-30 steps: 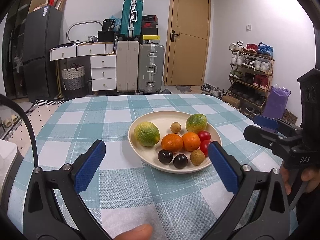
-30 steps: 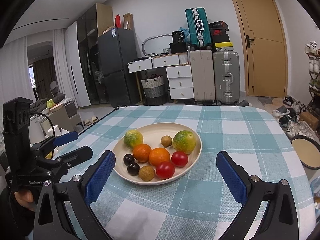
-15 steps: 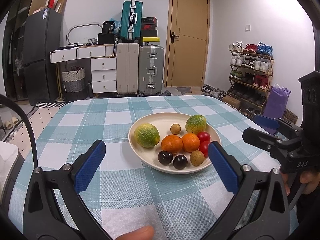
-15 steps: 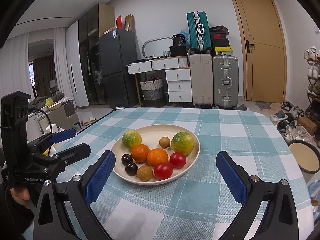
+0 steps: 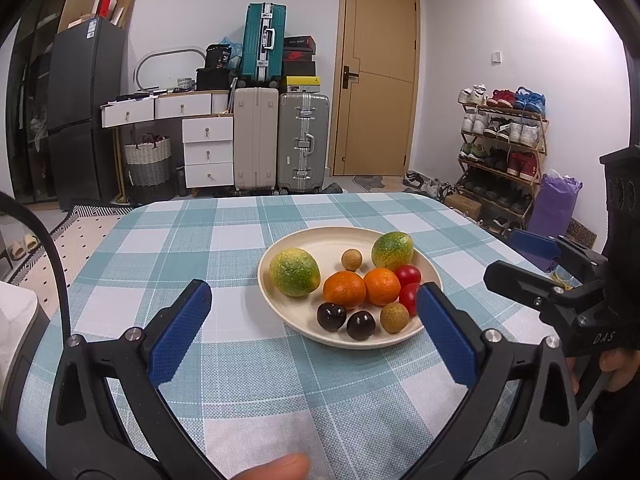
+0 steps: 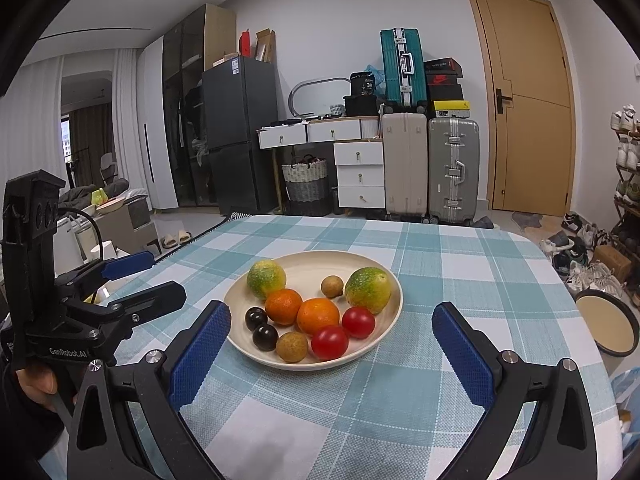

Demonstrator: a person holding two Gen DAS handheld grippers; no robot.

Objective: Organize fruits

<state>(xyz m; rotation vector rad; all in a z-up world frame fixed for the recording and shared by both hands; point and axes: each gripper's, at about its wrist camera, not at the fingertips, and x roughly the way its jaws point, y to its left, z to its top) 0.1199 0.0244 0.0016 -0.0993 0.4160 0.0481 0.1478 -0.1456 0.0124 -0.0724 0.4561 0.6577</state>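
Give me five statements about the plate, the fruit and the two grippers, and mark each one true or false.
1. The plate holds two red tomatoes. True.
2. The left gripper is shut on an orange. False: it is open, holding nothing.
3. Two dark plums lie side by side in the plate. True.
4. The right gripper is open. True.
5. One green-yellow citrus lies on the tablecloth outside the plate. False: both lie in the plate.
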